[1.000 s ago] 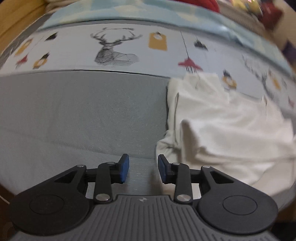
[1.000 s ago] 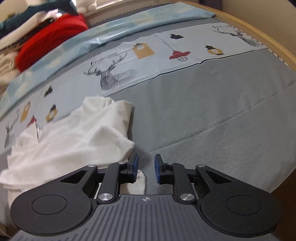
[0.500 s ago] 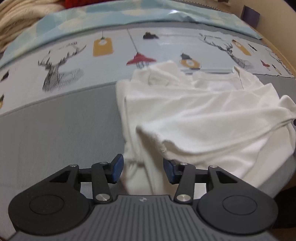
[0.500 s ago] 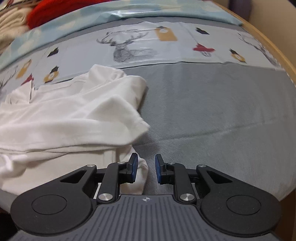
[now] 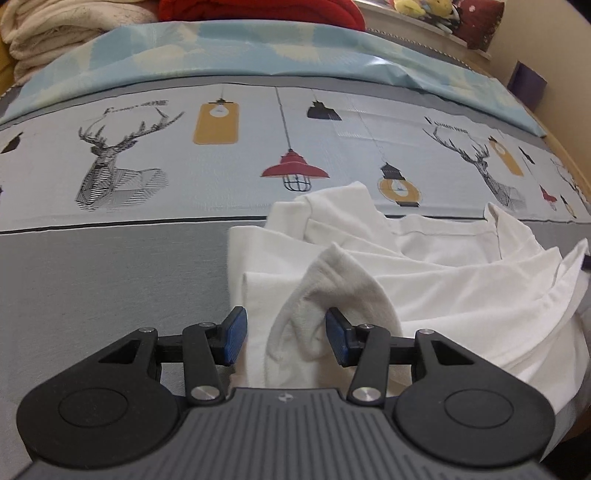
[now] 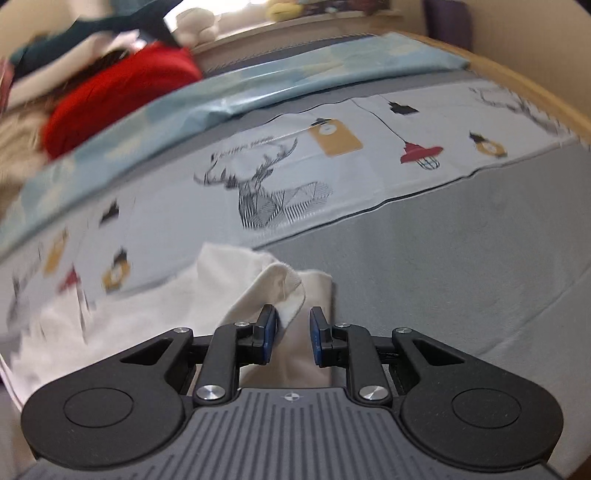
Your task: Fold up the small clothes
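The white shirt (image 5: 436,280) lay crumpled on the grey bedspread (image 5: 110,288), near its front edge, its top reaching the deer-print band. My left gripper (image 5: 284,336) stood open around a raised fold. My right gripper (image 6: 291,334) was open too, a hem between its blue pads (image 6: 269,334). The right view was blurred, and the shirt's lower edge was hidden behind both grippers.

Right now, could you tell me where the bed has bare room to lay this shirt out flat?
Bare grey sheet lies left of the white shirt, below the printed strip. More grey sheet lies right of the shirt. The far edge is crowded with piled clothes. Both grippers are open around shirt folds.
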{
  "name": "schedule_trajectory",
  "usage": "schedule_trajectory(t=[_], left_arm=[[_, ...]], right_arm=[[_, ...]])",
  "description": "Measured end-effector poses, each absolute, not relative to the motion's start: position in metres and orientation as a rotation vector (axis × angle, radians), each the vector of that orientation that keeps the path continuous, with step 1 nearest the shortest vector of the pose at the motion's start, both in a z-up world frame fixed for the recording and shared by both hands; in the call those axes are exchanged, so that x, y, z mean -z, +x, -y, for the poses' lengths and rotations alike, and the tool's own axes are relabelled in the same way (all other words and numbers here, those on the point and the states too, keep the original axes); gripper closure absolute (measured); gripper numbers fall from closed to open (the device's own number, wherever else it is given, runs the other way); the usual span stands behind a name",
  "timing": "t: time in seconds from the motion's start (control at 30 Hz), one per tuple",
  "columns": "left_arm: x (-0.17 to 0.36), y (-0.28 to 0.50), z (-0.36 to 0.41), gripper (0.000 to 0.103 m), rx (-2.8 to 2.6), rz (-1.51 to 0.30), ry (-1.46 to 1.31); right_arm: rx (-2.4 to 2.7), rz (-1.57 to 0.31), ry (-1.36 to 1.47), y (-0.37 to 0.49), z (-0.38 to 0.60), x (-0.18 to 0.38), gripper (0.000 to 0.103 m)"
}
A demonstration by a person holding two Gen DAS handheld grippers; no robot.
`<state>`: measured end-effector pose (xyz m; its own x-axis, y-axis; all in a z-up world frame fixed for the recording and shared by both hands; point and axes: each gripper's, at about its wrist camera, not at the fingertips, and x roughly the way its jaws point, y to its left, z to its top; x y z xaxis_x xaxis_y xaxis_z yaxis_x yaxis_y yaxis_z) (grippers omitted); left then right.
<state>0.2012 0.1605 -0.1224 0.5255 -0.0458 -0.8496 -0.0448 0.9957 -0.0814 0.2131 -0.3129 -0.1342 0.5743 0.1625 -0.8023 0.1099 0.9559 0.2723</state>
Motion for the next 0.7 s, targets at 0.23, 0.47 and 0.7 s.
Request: schedule_trajectory(t=[0.23, 0.47, 0.7], left_arm=[[0.131, 0.206, -0.156, 0.095, 0.062, -1.018, -0.077], [0.119, 0.200, -0.205, 0.094, -0.164, -0.929, -0.282], [0.134, 0.203, -0.201, 0.068, -0.154, -1.018, -0.301]], right_arm=[[-0.008, -0.950, 0.423, 0.224, 0.320, 0.138, 0.082], [0.053, -0.830, 0.579, 0.212, 0.351, 0.127, 0.082], [0.041, -0.913, 0.493, 0.214, 0.347, 0.137, 0.079]])
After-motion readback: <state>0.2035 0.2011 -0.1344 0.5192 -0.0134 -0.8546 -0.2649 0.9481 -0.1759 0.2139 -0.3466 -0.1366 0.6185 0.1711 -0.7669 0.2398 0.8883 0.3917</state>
